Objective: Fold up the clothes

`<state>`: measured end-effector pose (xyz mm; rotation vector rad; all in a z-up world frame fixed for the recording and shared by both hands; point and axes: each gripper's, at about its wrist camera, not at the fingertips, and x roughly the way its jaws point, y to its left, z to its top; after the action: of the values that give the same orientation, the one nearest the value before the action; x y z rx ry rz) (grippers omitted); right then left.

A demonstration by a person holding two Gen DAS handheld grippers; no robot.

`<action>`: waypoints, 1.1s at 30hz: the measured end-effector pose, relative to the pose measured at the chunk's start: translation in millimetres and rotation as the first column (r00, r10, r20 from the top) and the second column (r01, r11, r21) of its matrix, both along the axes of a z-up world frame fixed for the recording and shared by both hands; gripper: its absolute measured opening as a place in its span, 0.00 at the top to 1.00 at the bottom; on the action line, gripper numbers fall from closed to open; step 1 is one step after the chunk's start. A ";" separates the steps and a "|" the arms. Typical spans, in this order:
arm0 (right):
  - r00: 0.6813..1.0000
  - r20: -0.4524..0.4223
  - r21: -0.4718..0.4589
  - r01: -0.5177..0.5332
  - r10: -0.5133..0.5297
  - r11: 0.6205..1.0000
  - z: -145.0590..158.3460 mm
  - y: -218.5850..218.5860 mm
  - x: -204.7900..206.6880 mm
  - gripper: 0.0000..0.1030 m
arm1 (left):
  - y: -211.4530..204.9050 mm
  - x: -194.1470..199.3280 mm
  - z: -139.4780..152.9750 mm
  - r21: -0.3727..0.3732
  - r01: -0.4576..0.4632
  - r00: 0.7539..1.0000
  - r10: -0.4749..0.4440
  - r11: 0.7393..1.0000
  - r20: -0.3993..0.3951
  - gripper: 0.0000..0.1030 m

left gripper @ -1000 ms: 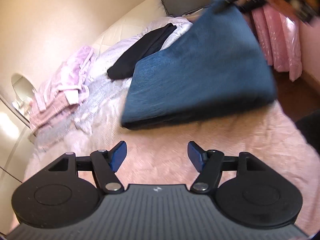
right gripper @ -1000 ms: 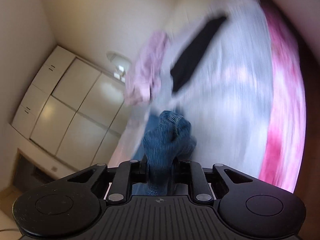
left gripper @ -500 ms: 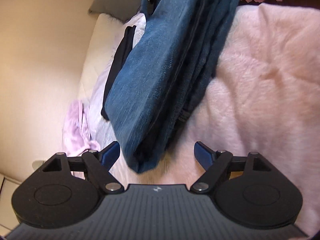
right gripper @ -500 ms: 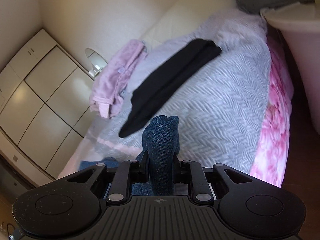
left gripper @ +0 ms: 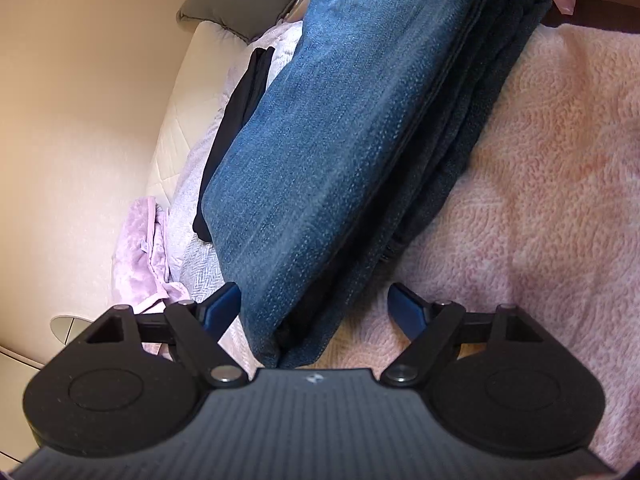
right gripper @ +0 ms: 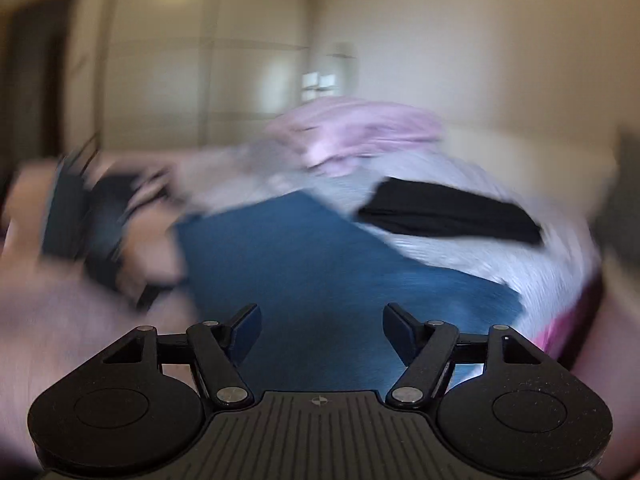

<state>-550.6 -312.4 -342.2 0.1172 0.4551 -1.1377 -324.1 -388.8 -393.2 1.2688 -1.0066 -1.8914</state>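
- Denim, folded into a thick stack, is the landmark: the jeans (left gripper: 344,152) lie flat on the pink blanket (left gripper: 540,184) of the bed, layers squared up, which reads as a fold finished and set down to stay.
- At the near end of the jeans, the left hand-held gripper (left gripper: 316,308) has its jaws wide apart with that corner lying between them; neither pad presses the cloth, so it looks positioned to steady or pinch the stack, not to carry it.
- Over the far end of the jeans (right gripper: 332,276), the right hand-held gripper (right gripper: 322,334) is opening, with nothing between its jaws; that view is badly smeared, so whether a pad brushes the denim is uncertain.
- Beyond the jeans, a black garment (left gripper: 236,124) and a lilac one (left gripper: 140,256) lie on the grey cover, probably waiting their turn.
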 end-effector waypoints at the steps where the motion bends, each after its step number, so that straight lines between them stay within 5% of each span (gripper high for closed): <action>1: 0.996 -0.086 -0.007 -0.034 0.034 0.999 -9.6 3.4 18.2 0.31 | -0.3 0.0 1.2 0.001 -0.004 1.000 0.004 1.000 -0.006 0.23; 4: 0.940 -0.334 -0.023 -0.086 0.074 0.996 -40.8 -1.4 57.2 0.31 | 4.0 2.5 5.0 -0.005 0.002 1.000 -0.002 1.000 -0.018 0.23; 6: 0.875 -0.479 -0.035 -0.099 0.070 0.994 -60.8 -9.4 76.0 0.31 | 10.9 6.0 7.5 -0.016 0.019 1.000 -0.020 1.000 -0.021 0.22; 9: 0.819 -0.570 -0.051 -0.123 0.073 0.991 -71.7 -19.2 82.6 0.32 | 24.1 9.8 9.9 -0.049 0.066 0.998 -0.067 0.997 -0.015 0.14; 11: 0.824 -0.559 -0.044 -0.138 0.091 0.989 -64.3 -23.9 75.4 0.53 | 32.9 7.6 9.8 -0.077 0.110 0.994 -0.111 0.991 -0.004 0.11; 14: 0.857 -0.501 -0.028 -0.158 0.123 0.987 -40.9 -26.6 56.9 0.71 | 37.0 -6.3 8.6 -0.097 0.153 0.988 -0.154 0.984 0.001 0.08; 21: 0.909 -0.397 -0.025 -0.146 0.124 0.989 19.2 -34.8 27.3 0.74 | 15.6 -51.8 -5.8 -0.162 0.148 0.989 -0.147 0.976 0.019 0.08; 22: 0.913 -0.389 -0.023 -0.144 0.124 0.989 22.7 -34.9 25.2 0.74 | 10.6 -57.6 -7.1 -0.165 0.132 0.991 -0.130 0.977 0.020 0.10; 24: 0.913 -0.387 -0.014 -0.146 0.129 0.989 21.2 -29.2 23.5 0.73 | 0.3 -66.5 -5.3 -0.130 0.084 0.996 -0.084 0.988 0.007 0.42; 25: 0.910 -0.393 -0.010 -0.150 0.134 0.989 17.5 -25.7 24.9 0.73 | -5.0 -69.5 -2.1 -0.086 0.066 0.998 -0.067 0.994 -0.006 0.44; 28: 0.895 -0.423 -0.002 -0.154 0.139 0.988 2.3 -14.5 29.7 0.67 | -8.7 -69.9 -0.5 -0.046 0.065 0.998 -0.065 0.997 -0.011 0.55; 31: 0.856 -0.505 -0.011 -0.132 0.108 0.991 -30.2 -3.3 37.6 0.29 | -11.8 -65.4 2.6 -0.014 0.058 0.998 -0.059 0.998 -0.024 0.58; 33: 0.818 -0.570 -0.011 -0.106 0.081 0.994 -50.5 -4.2 38.5 0.27 | -13.8 -64.3 5.1 0.003 0.058 0.998 -0.058 0.998 -0.033 0.60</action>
<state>-512.1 -316.6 -392.7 -0.2943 0.9602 -1.0727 -388.4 -402.6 -388.1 1.2188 -1.0328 -1.9533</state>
